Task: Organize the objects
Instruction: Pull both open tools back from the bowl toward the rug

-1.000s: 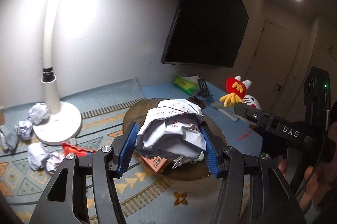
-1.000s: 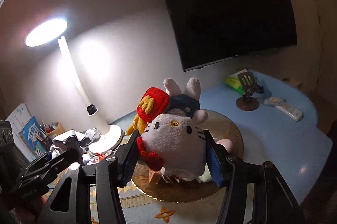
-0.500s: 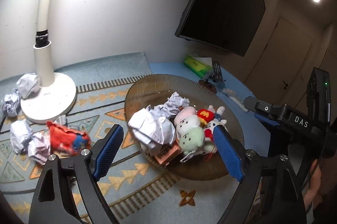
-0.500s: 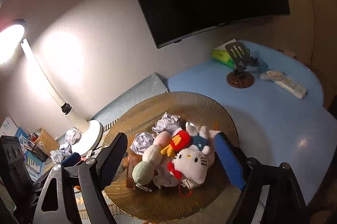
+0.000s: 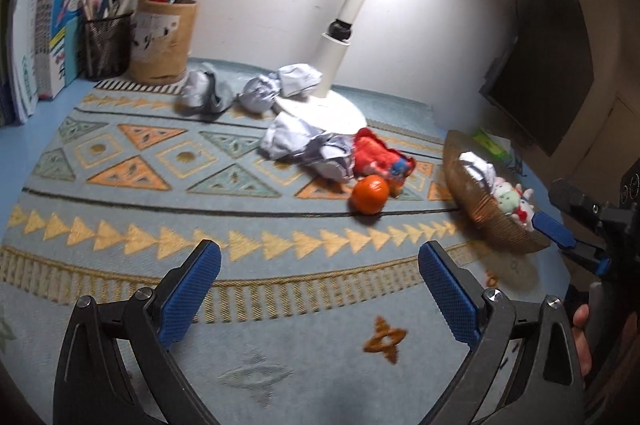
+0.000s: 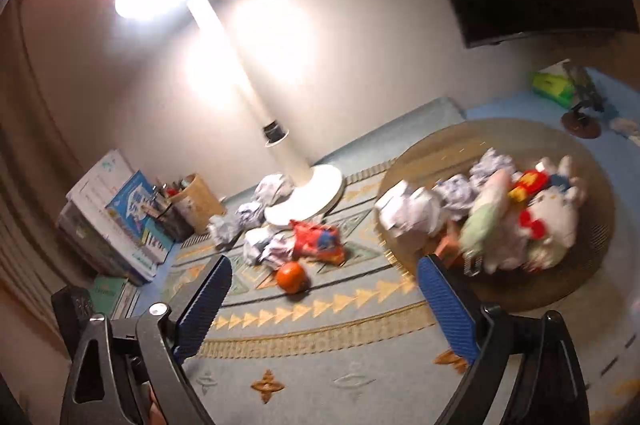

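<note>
- Both tools have let go: a second ago the left gripper (image 5: pixel 319 293) was clamped on a paper ball and the right gripper (image 6: pixel 325 305) on the white cat plush; now both sets of blue pads stand wide apart with nothing between them.
- That cat plush (image 6: pixel 554 225) now lies in the brown woven bowl (image 6: pixel 592 265), packed in with a pale green plush (image 6: pixel 478 221), a red-and-yellow toy (image 6: pixel 528 183) and several paper balls (image 6: pixel 408 209).
- The left camera has swung away from the bowl and now faces the patterned mat (image 5: pixel 160 185), with the bowl (image 5: pixel 492 221) off at its right edge.
- Still loose on the mat: an orange (image 5: pixel 370 194), a crumpled red wrapper (image 5: pixel 376 157) just behind it, and more paper balls (image 5: pixel 304 141) around the white lamp base (image 5: pixel 324 109).
- Two pen holders (image 5: pixel 162 39) and upright books (image 5: pixel 76 1) stand at the far left corner.
- Hard to read: the right wrist view is motion-blurred, so the bowl's contents smear together and the small orange-brown thing under the paper cannot be named.
- In the left view the bowl is seen edge-on, hiding most of what it holds.
- The right gripper shows there only as one blue pad (image 5: pixel 554 229) and a dark body, cut off by the frame.
- The lamp head is blown out to white glare.
</note>
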Motion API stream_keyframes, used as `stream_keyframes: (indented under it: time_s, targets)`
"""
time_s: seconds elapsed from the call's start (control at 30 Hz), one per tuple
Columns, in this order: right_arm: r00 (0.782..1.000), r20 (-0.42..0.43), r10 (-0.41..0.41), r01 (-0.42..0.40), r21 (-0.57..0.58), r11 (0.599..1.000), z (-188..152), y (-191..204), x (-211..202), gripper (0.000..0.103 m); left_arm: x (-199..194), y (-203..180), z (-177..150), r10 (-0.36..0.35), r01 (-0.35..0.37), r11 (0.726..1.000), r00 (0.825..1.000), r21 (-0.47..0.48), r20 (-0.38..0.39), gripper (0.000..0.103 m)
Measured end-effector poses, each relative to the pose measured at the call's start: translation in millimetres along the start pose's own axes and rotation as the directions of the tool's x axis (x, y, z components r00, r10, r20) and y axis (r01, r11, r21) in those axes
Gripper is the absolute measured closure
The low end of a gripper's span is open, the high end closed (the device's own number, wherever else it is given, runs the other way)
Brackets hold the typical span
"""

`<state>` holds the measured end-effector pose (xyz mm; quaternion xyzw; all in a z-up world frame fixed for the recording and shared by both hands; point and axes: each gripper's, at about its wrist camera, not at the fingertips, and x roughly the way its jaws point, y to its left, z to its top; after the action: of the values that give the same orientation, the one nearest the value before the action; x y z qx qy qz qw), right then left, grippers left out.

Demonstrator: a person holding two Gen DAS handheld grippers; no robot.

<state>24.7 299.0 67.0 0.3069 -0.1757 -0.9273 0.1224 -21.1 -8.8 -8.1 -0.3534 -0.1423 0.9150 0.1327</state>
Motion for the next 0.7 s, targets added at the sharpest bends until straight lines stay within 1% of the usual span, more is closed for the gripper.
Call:
stream_keyframes:
  time_s: [0.07,0.1,0.13,0.17,0.2,0.23,0.27,0.33,0.43,0.47,0.57,0.7]
  targets:
    - [0.997,-0.066,0.027,-0.029,-0.04,0.999,-24,15,30,0.006,7,11,-9,0.044,-0.044,0.999,0.999,-0.007,0.001,0.004]
    - [0.995,-0.094,0.028,-0.035,-0.067,0.997,-34,19,45,0.006,10,13,-10,0.061,-0.061,0.998,0.998,-0.02,-0.017,0.004]
    - [0.994,-0.111,0.013,-0.024,-0.103,0.994,-43,24,59,0.006,10,14,-11,0.053,-0.054,0.998,0.998,-0.03,-0.018,0.004]
    - [0.993,-0.118,-0.021,0.004,-0.146,0.989,-51,27,70,0.006,8,13,-12,0.05,-0.05,0.999,0.999,-0.021,0.004,0.004]
    - [0.991,-0.124,-0.057,0.034,-0.178,0.983,-58,28,80,0.006,7,11,-12,0.056,-0.056,0.998,0.998,-0.009,0.006,0.004]
    - [0.988,-0.136,-0.078,0.052,-0.184,0.982,-63,27,89,0.006,8,10,-12,0.057,-0.057,0.998,0.998,-0.002,-0.002,0.004]
    - [0.982,-0.166,-0.093,0.064,-0.173,0.983,-64,24,97,0.006,9,10,-13,0.059,-0.059,0.998,0.998,0.0,-0.014,0.004]
    - [0.978,-0.184,-0.094,0.063,-0.168,0.984,-63,20,103,0.006,12,11,-12,0.068,-0.069,0.998,0.997,-0.007,-0.028,0.004]
    - [0.963,-0.248,-0.106,0.075,-0.132,0.988,-65,10,113,0.006,9,16,-12,0.059,-0.059,0.998,0.998,-0.033,-0.012,0.004]
    - [0.961,-0.255,-0.111,0.081,-0.126,0.989,-65,9,114,0.006,8,17,-13,0.06,-0.06,0.997,0.998,-0.045,-0.006,0.004]
    - [0.963,-0.237,-0.126,0.096,-0.133,0.986,-66,9,111,0.006,6,22,-13,0.063,-0.063,0.996,0.998,-0.071,0.004,0.004]
    - [0.964,-0.227,-0.142,0.104,-0.17,0.98,-67,17,111,0.006,4,23,-13,0.059,-0.058,0.995,0.998,-0.076,0.01,0.004]
